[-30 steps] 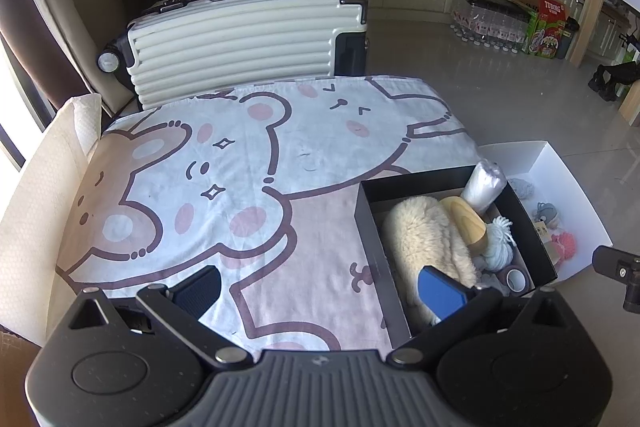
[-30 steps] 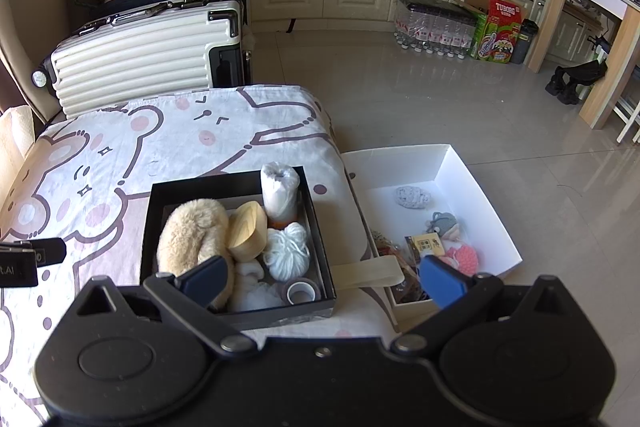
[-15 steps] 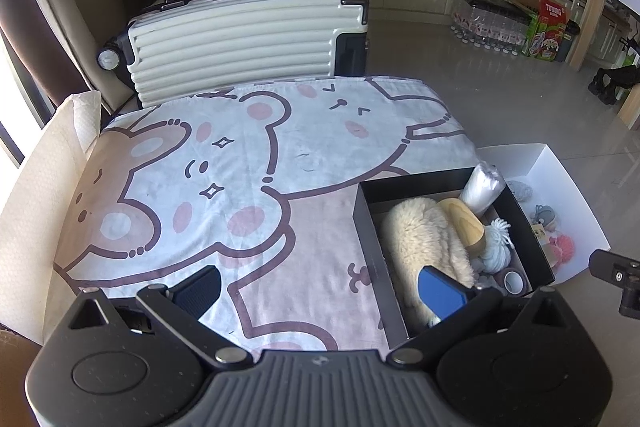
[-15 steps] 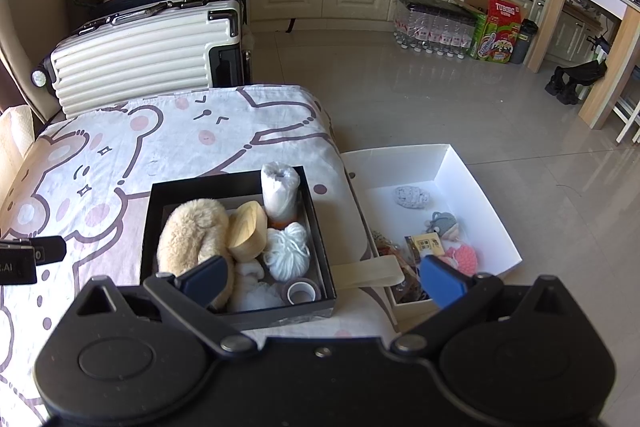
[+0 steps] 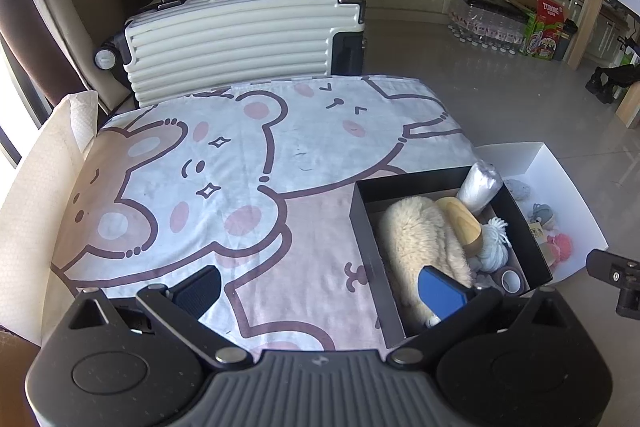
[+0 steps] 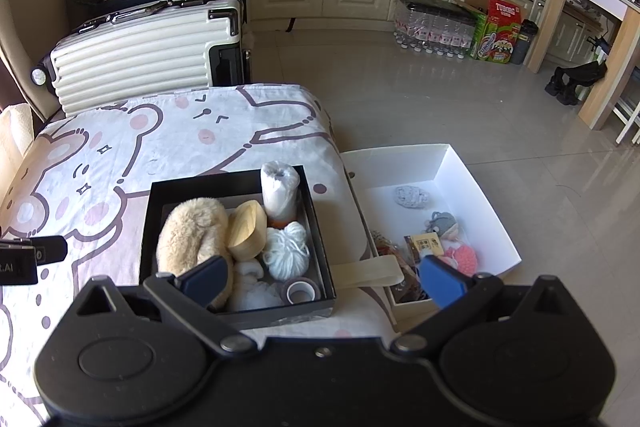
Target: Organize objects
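Black box (image 6: 240, 187): sits on the bear-print blanket (image 6: 120, 147) near its right edge, open at the top.
Black box contents: a fluffy beige plush (image 6: 188, 231) along the left side; a wooden bowl-shaped piece (image 6: 248, 231) tilted against it; a white wrapped roll (image 6: 280, 191) standing upright in the far right corner; a ball of white yarn (image 6: 288, 253) in front of the roll; a roll of tape (image 6: 300, 291) at the near right corner; a white fluffy thing (image 6: 252, 287) between the plush and the tape.
White box (image 6: 476, 187): just beside the blanket's right edge, lower than the black box, also open.
White box contents: a grey knitted piece (image 6: 410, 195) toward the far end; a small grey figure (image 6: 442, 223); a pink knitted item (image 6: 464, 257); a small printed card (image 6: 428, 243); dark items at the near end, too hidden to tell.
Beige flat strip (image 6: 368, 273): lies across the gap between the two boxes.
Right gripper (image 6: 320, 279): jaws spread wide, nothing held; it hangs above the near edge of the black box, one fingertip over the plush, the other over the white box.
Left gripper (image 5: 320, 287): jaws spread wide, nothing held; its left fingertip is over bare blanket, its right one over the plush (image 5: 416, 247) in the black box (image 5: 364, 227).
Surroundings: a ribbed white suitcase (image 5: 240, 39) lies on its side beyond the blanket.
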A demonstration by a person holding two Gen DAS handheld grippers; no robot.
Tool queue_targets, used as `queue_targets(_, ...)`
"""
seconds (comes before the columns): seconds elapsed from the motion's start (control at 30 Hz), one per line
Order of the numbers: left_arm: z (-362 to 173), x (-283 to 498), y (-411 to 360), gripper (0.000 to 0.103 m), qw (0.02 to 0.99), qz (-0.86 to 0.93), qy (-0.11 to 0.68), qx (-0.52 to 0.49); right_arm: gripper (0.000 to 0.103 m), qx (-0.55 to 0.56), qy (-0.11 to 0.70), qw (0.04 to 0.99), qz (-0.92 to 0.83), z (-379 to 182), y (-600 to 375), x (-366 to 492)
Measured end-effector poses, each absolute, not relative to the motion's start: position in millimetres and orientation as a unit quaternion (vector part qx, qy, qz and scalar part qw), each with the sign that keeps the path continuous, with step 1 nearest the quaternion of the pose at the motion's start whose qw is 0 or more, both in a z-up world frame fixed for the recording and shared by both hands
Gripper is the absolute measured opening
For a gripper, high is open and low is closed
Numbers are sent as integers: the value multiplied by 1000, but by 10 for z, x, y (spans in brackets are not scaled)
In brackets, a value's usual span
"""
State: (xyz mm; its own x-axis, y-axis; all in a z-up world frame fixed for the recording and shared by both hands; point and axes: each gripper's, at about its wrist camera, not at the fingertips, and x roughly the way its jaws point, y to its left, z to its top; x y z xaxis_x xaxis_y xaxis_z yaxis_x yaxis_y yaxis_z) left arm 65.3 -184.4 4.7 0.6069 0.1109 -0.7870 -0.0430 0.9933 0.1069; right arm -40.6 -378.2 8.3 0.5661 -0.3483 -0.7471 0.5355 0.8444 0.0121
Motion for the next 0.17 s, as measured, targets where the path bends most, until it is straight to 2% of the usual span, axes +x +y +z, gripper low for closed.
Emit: queue_targets(0.17,41,654,-1857,103,895,44,441,41,103,119,392,877,-252,84,-3779,-402)
